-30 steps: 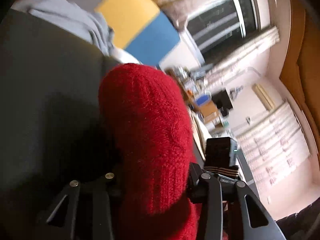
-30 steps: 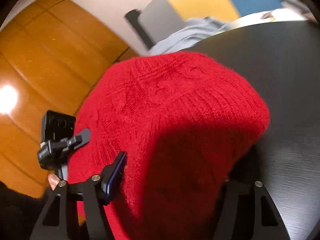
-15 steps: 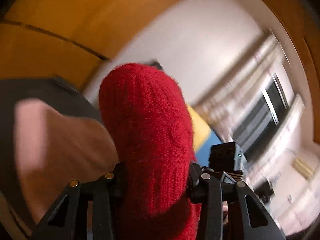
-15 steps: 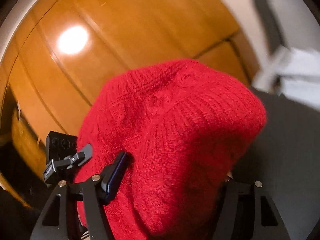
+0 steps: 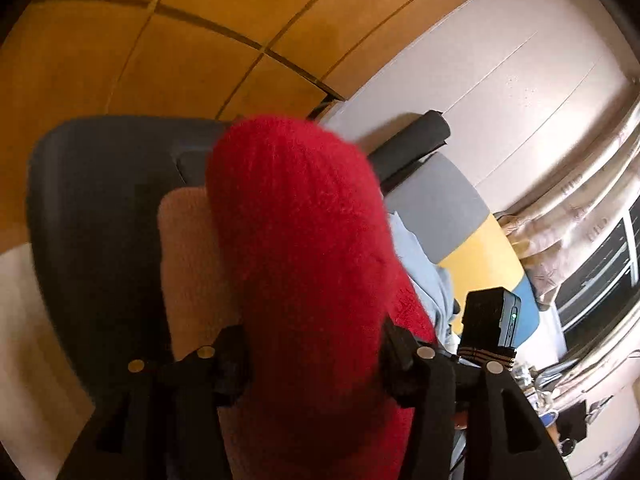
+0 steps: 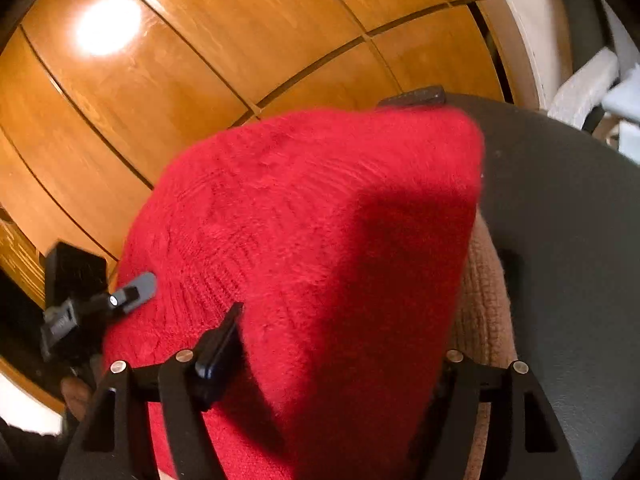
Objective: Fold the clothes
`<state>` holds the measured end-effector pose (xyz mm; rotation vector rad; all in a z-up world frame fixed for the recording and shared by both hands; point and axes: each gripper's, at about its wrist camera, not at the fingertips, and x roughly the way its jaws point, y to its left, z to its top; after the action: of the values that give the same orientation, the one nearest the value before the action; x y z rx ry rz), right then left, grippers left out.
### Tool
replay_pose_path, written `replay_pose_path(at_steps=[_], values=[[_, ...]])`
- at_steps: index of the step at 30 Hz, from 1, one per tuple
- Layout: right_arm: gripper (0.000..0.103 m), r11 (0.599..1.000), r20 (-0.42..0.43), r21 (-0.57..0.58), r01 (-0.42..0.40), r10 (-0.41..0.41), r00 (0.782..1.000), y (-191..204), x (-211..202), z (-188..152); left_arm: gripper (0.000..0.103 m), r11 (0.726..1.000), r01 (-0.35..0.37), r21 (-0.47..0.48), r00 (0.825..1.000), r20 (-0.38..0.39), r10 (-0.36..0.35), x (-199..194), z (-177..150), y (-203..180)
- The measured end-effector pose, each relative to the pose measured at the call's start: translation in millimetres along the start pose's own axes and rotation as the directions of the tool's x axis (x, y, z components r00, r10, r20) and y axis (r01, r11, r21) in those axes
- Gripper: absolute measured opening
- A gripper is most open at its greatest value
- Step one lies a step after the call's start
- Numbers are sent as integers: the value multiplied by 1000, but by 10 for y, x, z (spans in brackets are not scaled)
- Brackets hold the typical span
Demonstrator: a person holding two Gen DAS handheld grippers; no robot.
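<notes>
While both carry the folded red sweater (image 5: 304, 264) above a beige garment (image 5: 192, 272), the left hand-held gripper (image 5: 316, 356), its jaws just widened, and the right hand-held gripper (image 6: 340, 344) clench it.

Warm wood-panelled room with a dark round table

Glossy orange-brown wooden wall panels (image 6: 248, 52) reflect a bright lamp glare (image 6: 106, 26); a white wall (image 5: 500, 64) adjoins them, patterned beige curtains (image 5: 568, 216) frame a dark window (image 5: 600, 276), behind the matte black table (image 6: 568, 208).

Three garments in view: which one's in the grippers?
The red knit, clamped in both grippers. The beige knit lies on the dark chair seat under it; the light blue one sits further back.
</notes>
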<state>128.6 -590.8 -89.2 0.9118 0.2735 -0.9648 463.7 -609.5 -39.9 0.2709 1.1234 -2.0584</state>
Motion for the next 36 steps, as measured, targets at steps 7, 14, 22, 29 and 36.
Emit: replay_pose_path(at_steps=[7,14,22,29,36], values=[[81,953,144,-138,271,-251,957,378,-602,22,59,972,-175,155,953,275,127,-615,177,-355],[100,815,190,-517,263,-191,963,1143,-529,194,62,928,-192,318,973,185,138,99,455,-750],[101,943,16,-303,140,-142,990,394,-99,-401,65,890,-314,330,949,126,288,796,163,-548],[101,940,73,-265,216,-204,976,493,-291,-574,71,873,-357,332,933,159,322,801,290,-543],[103,937,223,-149,316,-280,934,789,-988,-374,74,857,-461,229,884,206,420,81,167,-1028]])
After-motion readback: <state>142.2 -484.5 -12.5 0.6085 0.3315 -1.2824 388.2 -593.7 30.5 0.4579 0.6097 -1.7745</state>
